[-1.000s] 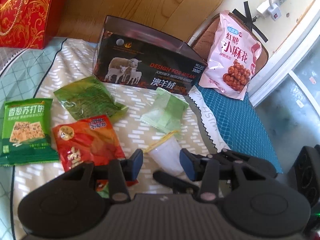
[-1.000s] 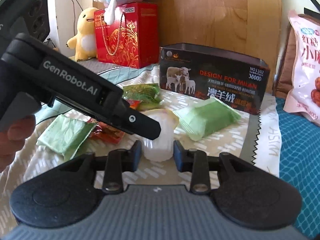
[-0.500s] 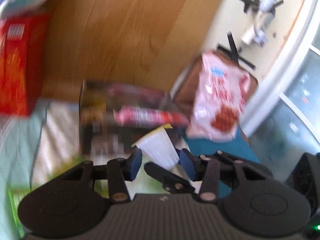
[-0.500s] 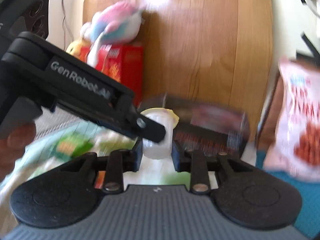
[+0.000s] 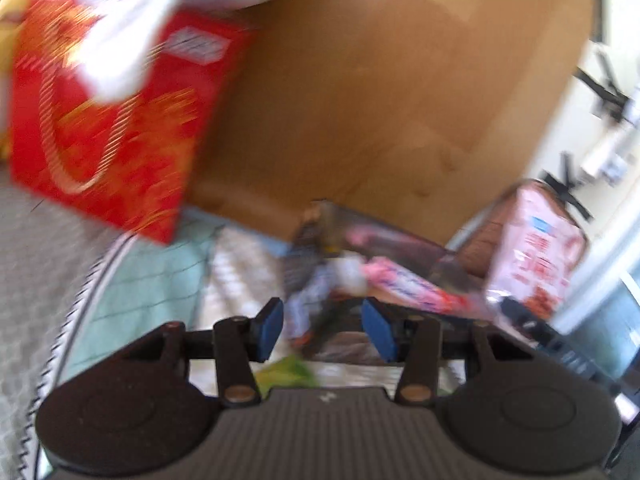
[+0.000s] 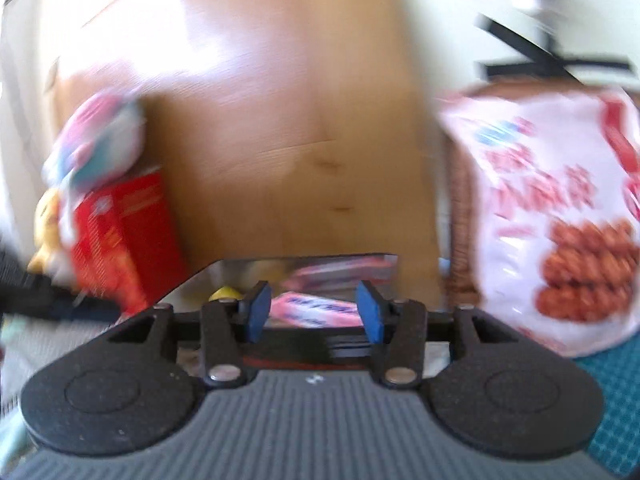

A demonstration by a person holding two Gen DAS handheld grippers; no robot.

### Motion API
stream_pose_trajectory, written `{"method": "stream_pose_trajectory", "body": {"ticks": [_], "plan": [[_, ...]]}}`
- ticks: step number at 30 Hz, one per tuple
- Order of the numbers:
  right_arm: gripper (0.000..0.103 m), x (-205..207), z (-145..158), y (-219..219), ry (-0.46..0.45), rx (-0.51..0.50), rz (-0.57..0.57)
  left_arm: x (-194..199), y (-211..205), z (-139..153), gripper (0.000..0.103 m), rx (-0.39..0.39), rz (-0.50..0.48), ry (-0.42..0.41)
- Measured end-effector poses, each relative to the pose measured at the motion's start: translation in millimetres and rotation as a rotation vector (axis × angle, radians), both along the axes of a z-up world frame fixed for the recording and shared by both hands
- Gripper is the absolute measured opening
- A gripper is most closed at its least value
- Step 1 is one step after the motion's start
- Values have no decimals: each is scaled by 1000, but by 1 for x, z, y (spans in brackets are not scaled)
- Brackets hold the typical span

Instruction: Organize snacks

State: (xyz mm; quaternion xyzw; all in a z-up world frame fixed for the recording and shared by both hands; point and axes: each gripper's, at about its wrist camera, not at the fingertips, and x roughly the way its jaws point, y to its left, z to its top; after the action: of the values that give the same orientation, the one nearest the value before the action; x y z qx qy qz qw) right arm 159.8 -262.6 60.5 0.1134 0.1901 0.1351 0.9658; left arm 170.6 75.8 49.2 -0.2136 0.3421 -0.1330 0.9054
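Observation:
Both views are blurred by motion. My right gripper [image 6: 313, 312] hangs just above the near wall of the dark open box [image 6: 240, 266]. Its jaws are opening and nothing is between them. Inside the box lie a pink snack pack [image 6: 320, 310] and a yellow-edged thing [image 6: 226, 293], which may be the white cup's rim. My left gripper [image 5: 325, 330] is open in front of the same box [image 5: 320, 220], its jaws widening slightly, with nothing between them. A white blob [image 5: 352, 272] beside a pink pack [image 5: 412, 286] looks like the cup inside the box.
A red gift bag [image 5: 108, 112] with a plush toy [image 6: 96, 140] on it stands left of the box, against a wooden panel [image 6: 300, 140]. A large pink snack bag [image 6: 560, 220] leans at the right. Green packets [image 5: 288, 372] lie on the cloth below my left gripper.
Both grippers rose and moved forward to the box. The white cup, held between the right fingers before, is gone from them, and the right fingers stand wider apart.

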Motion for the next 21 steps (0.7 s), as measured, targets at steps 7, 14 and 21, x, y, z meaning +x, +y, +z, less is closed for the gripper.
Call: {"method": "stream_pose_trajectory", "body": {"ticks": [7, 14, 21], "plan": [[50, 47, -18, -37, 187, 214, -57, 41, -7, -7, 41, 12, 47, 76], [52, 32, -28, -19, 259, 210, -3, 64, -13, -19, 19, 13, 24, 154], [57, -5, -15, -20, 151, 189, -50, 35, 4, -13, 30, 4, -12, 111]]}}
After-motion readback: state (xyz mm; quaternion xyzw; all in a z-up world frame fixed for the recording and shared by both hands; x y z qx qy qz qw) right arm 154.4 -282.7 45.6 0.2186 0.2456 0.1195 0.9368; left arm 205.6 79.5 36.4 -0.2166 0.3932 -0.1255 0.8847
